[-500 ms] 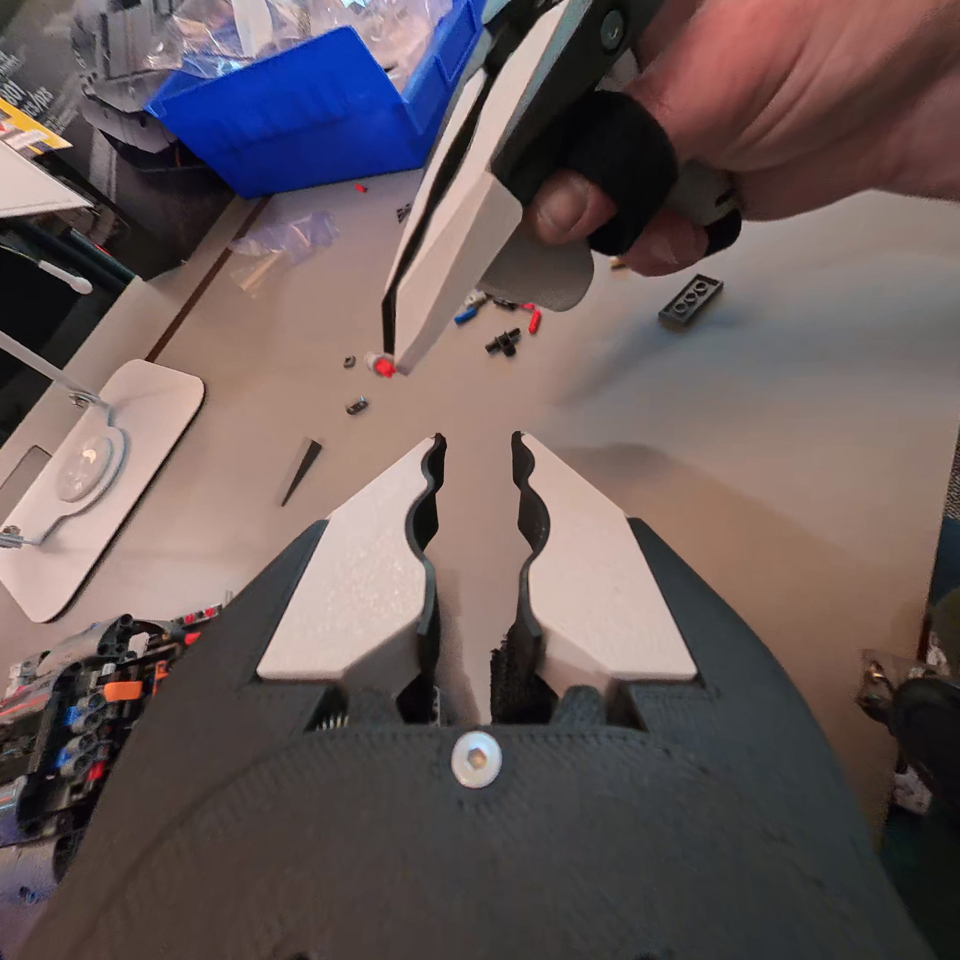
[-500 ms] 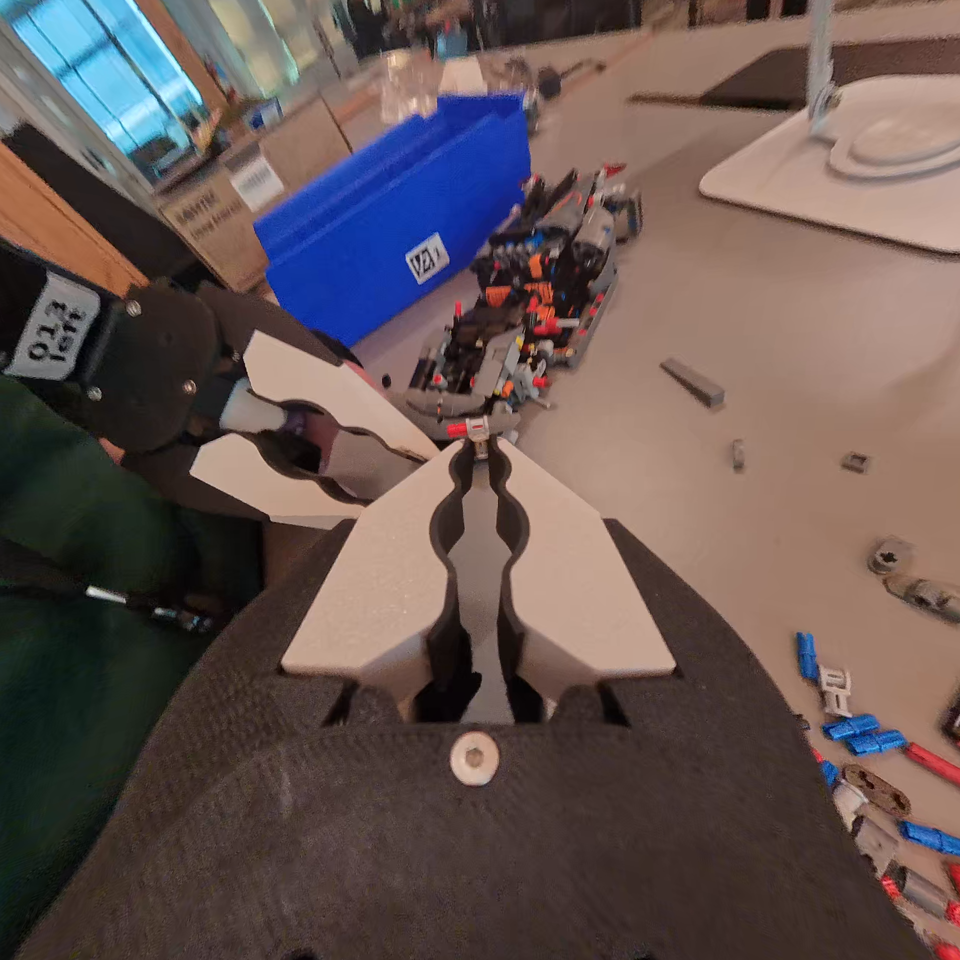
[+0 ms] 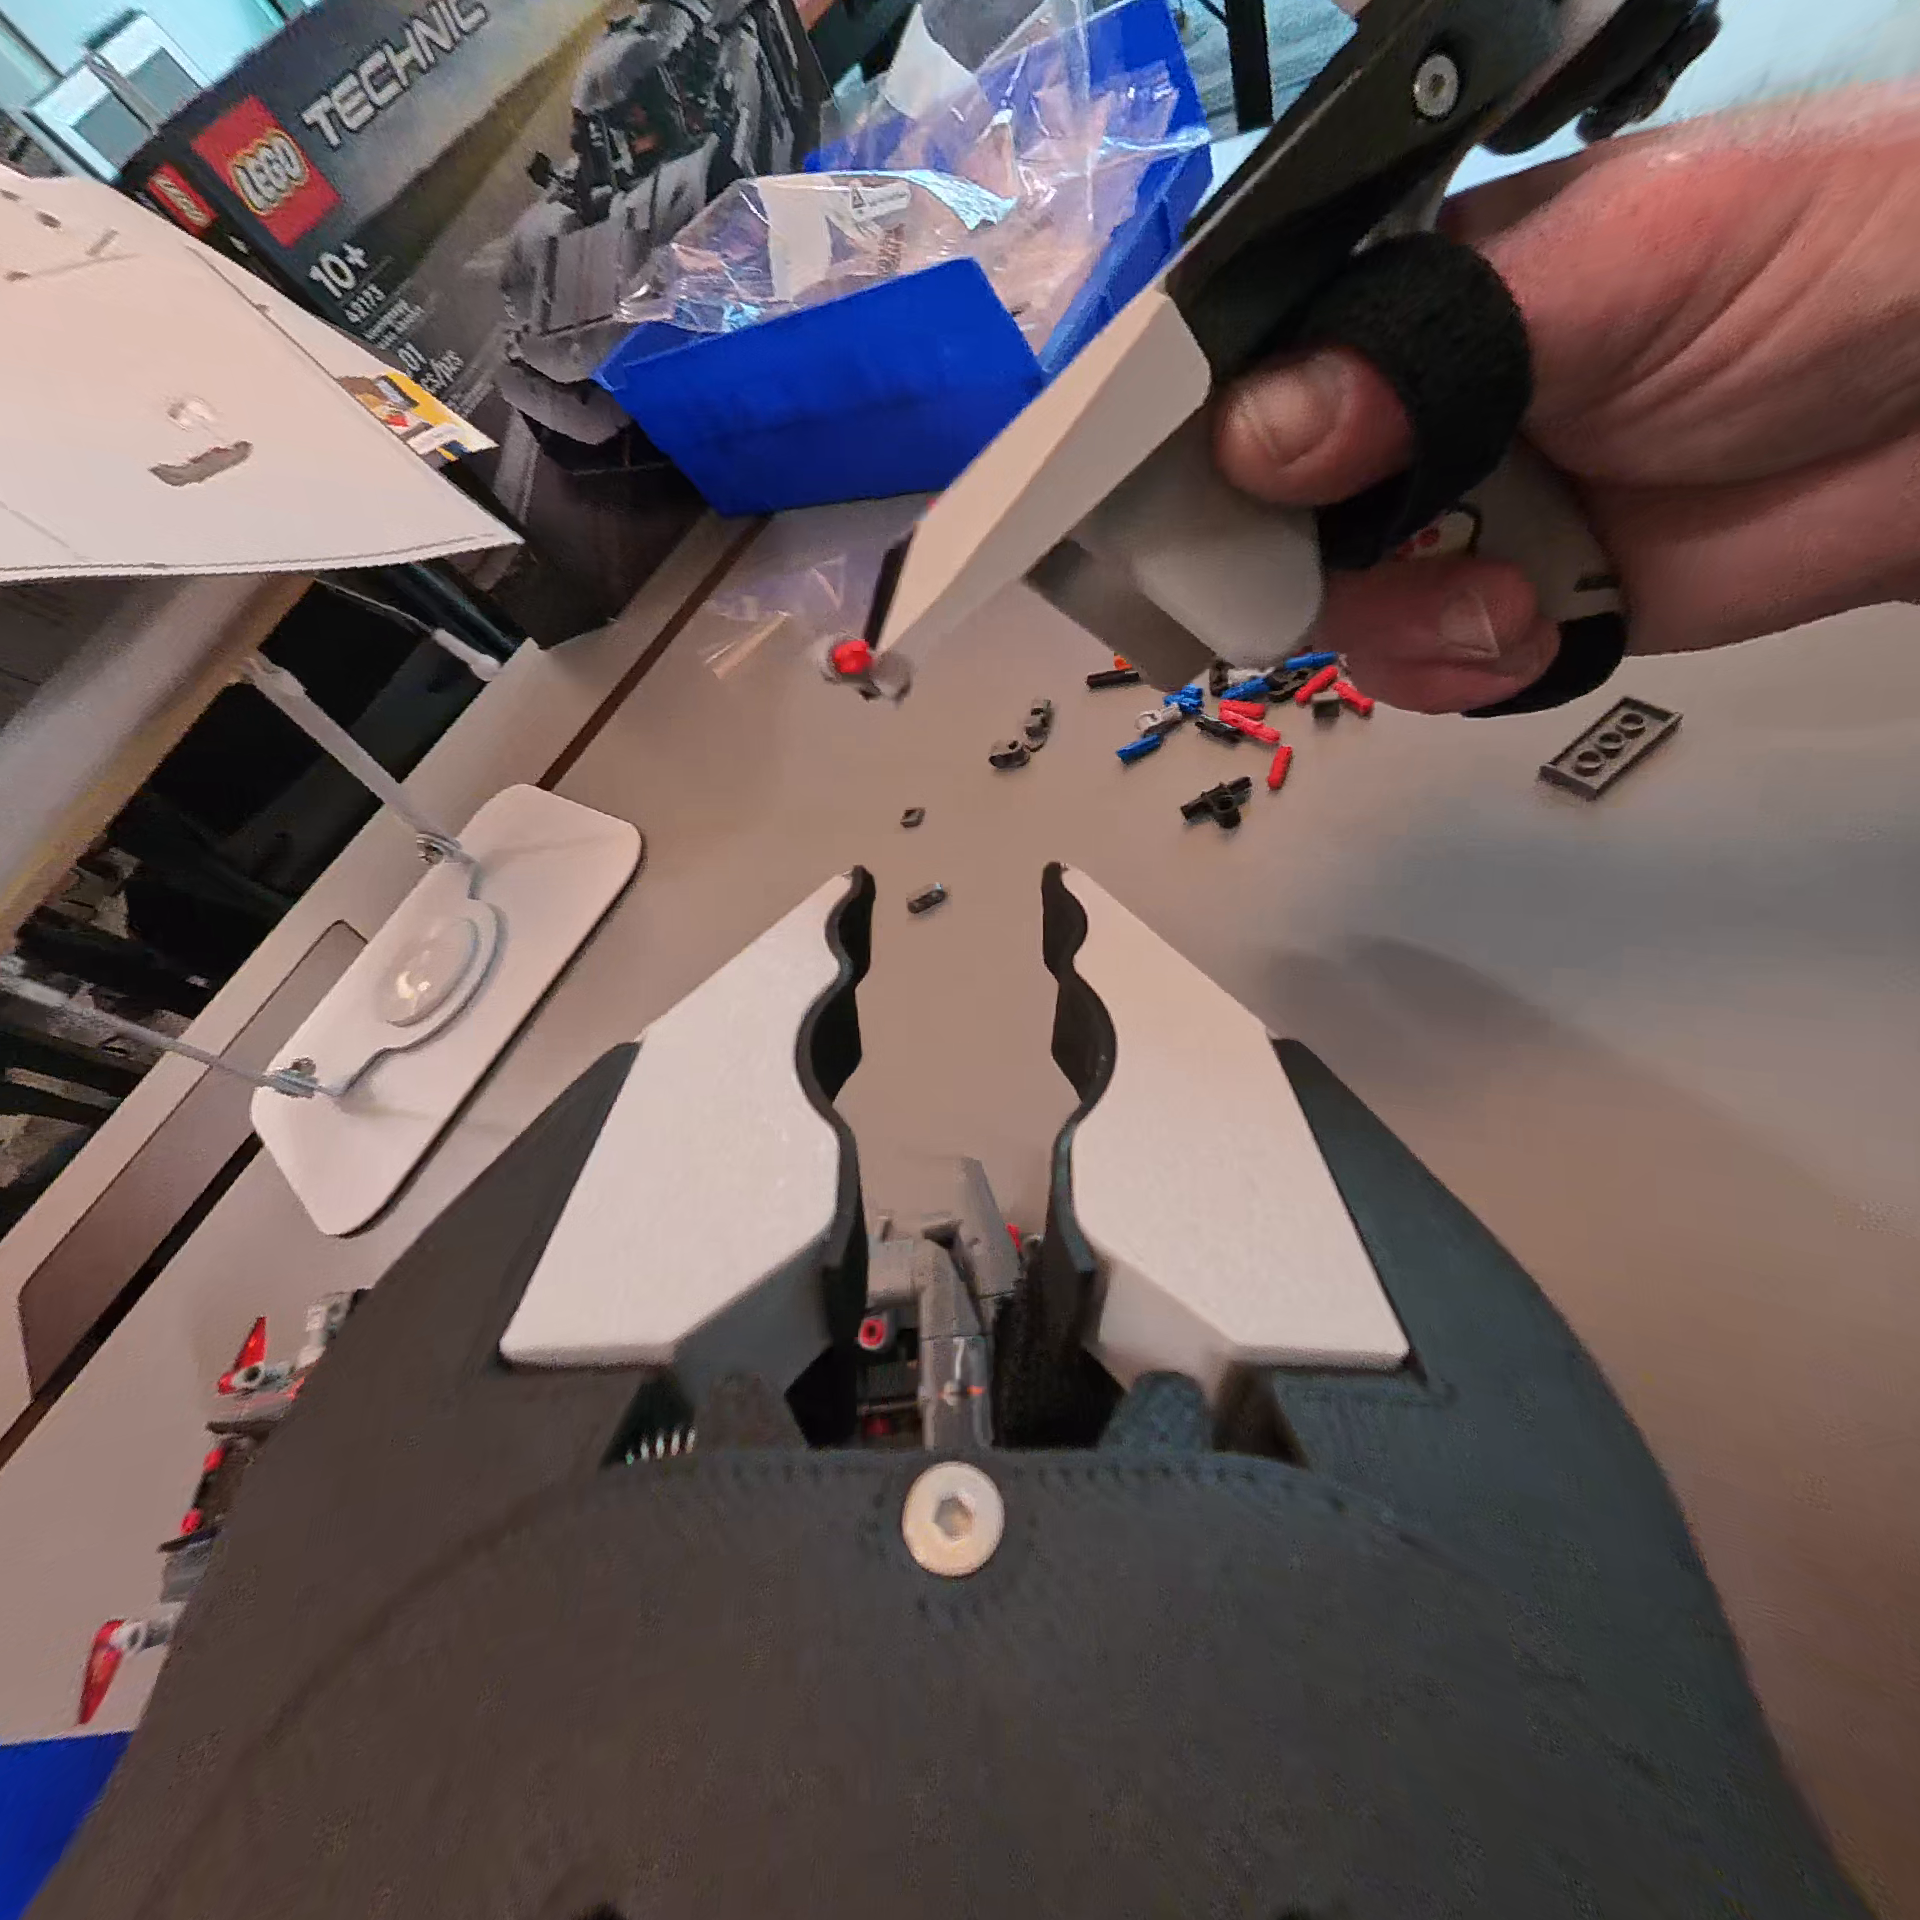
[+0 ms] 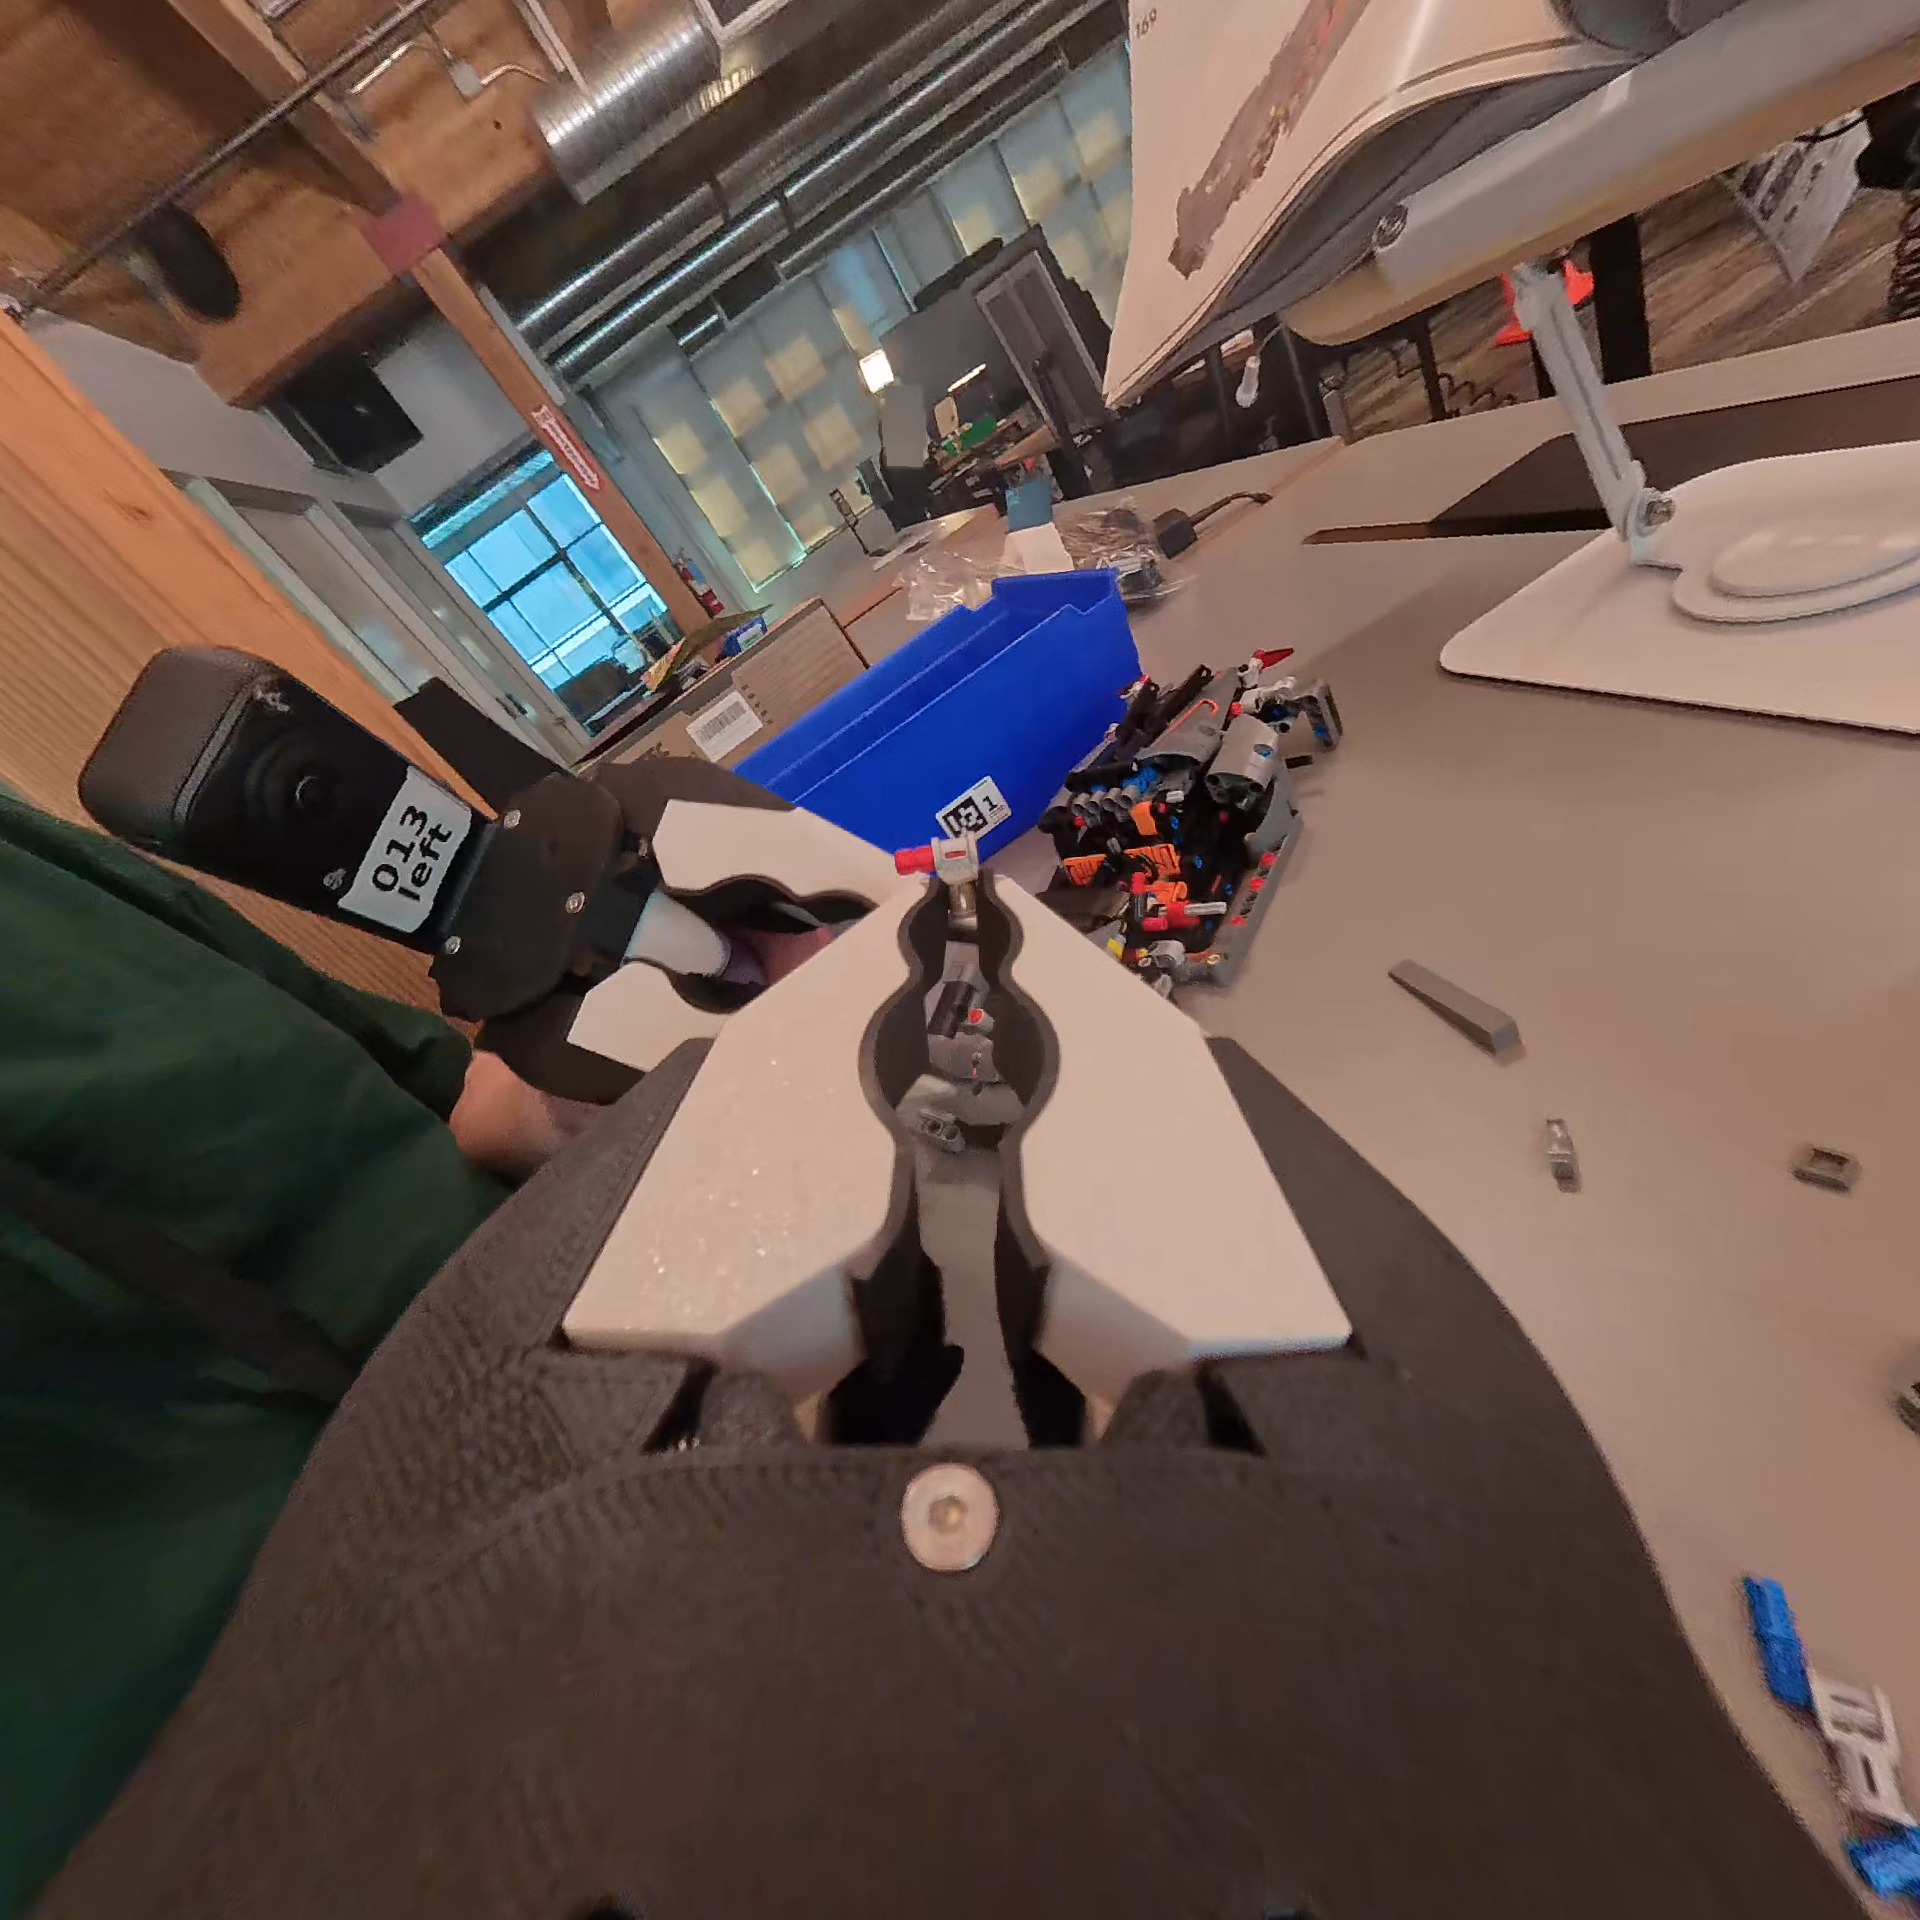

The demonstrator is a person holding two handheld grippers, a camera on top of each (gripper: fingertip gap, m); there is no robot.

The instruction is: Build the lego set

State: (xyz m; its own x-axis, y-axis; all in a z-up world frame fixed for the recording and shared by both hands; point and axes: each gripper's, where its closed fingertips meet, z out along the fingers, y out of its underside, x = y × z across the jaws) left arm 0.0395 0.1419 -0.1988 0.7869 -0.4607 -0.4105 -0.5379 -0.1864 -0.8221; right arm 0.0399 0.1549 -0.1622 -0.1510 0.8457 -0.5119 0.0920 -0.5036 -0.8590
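Right now your right gripper (image 4: pixel 951 883) is clenched on a small grey connector with a red pin (image 4: pixel 940 858), pinched at the very tips of the white fingers (image 4: pixel 769 1143) and held up off the table (image 4: pixel 1558 883). In the left wrist view the same gripper (image 3: pixel 883 649) reaches in from the upper right, your hand (image 3: pixel 1662 364) wrapped round its grip, and the little red-and-grey piece (image 3: pixel 857 665) hangs at its tip above the tabletop (image 3: pixel 1455 1039).

Your left gripper (image 3: pixel 951 883) is released: its jaws stand well apart and nothing sits between the tips. Through the gap near their base a grey part of the lego model (image 3: pixel 940 1288) shows below. From the right wrist view that gripper (image 4: pixel 790 914) hovers just left of your right fingertips, its jaws spread.

The partly built model (image 4: pixel 1174 821) lies on the table beyond your right fingertips, just beside a blue bin (image 4: pixel 935 717). Loose pieces are scattered on the table: a cluster of blue, red and black pins (image 3: pixel 1236 717) near your right hand, a dark grey plate (image 3: pixel 1608 746) to their right, and a grey wedge (image 4: pixel 1455 1008) well apart from the model. The set's box (image 3: pixel 416 187) stands at the far edge beside a second blue bin (image 3: pixel 831 395) holding clear bags (image 3: pixel 883 218). A white stand base (image 3: pixel 447 997) rests on the left.
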